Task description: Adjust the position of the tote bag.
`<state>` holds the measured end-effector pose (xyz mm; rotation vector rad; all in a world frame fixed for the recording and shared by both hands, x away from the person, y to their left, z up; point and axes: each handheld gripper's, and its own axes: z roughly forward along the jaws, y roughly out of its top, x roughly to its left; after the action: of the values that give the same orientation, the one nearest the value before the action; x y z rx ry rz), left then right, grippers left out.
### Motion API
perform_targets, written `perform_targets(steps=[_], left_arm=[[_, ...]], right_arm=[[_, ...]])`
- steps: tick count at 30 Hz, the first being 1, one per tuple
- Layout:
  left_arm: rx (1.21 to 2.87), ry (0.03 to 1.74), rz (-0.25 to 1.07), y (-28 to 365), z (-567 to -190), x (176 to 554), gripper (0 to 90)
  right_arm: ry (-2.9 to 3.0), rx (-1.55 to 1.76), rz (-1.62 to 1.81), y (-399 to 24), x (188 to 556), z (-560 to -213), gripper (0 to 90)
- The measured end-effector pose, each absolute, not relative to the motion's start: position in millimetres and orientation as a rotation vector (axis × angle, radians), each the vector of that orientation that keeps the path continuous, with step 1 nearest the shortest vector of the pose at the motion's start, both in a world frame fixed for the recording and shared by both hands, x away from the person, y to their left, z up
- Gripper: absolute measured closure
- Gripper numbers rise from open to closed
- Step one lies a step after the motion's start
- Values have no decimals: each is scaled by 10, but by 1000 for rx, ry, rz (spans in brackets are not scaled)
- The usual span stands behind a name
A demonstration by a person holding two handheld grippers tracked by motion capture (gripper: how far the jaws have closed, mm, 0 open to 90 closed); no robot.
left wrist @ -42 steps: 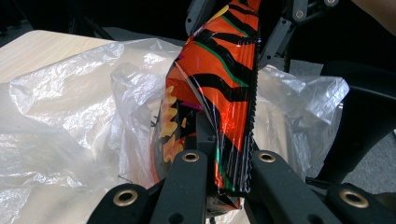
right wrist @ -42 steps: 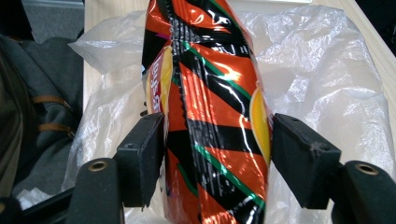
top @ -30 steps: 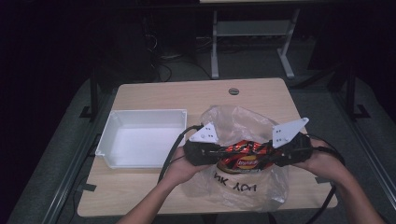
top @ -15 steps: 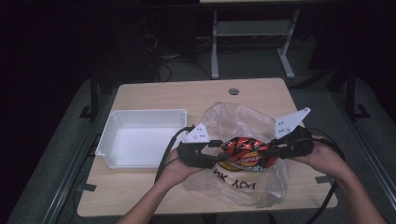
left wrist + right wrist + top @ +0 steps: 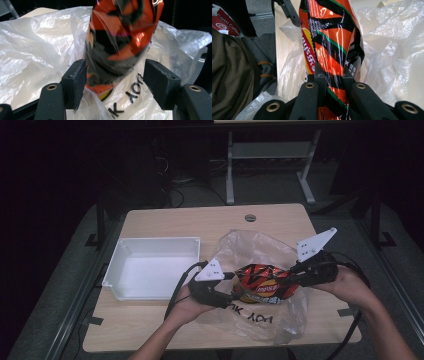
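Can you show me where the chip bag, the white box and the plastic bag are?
chip bag (image 5: 262, 281): high view, middle of its orange front.
white box (image 5: 156, 243): high view, its far rim.
plastic bag (image 5: 260, 245): high view, crinkled upper part.

The snack packet (image 5: 265, 282) was a glossy foil-like film, orange and black, creased and catching the light, while the bag (image 5: 260, 251) under it was thin, translucent, crinkled plastic with a soft sheen. The table (image 5: 170, 222) top looked like pale, matt wood laminate, and the tray (image 5: 116, 271) was smooth white plastic. The left gripper (image 5: 113, 82) had matt black pads (image 5: 79, 80) with a rough, foam-like face.
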<state>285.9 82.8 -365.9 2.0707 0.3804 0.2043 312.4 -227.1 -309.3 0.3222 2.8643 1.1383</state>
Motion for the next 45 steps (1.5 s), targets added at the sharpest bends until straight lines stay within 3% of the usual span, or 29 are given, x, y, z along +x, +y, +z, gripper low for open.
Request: perform_targets(steps=[19, 22, 26, 30, 45], left_arm=[[2094, 470, 239, 1173, -3849, 2725, 344], [2107, 493, 247, 1215, -3915, 2713, 357], [2120, 524, 193, 1247, -4023, 2706, 438], [2150, 503, 158, 1197, -4123, 2693, 512], [2161, 444, 78, 905, -4263, 2629, 506]], right_arm=[[2873, 310, 1196, -2198, 3236, -2713, 820], [2886, 298, 1203, -2169, 3272, -2669, 820], [2894, 304, 1208, -2164, 3312, -2635, 820], [2902, 302, 1208, -2170, 3341, -2594, 819], [2883, 302, 1238, -2210, 3370, -2332, 820]])
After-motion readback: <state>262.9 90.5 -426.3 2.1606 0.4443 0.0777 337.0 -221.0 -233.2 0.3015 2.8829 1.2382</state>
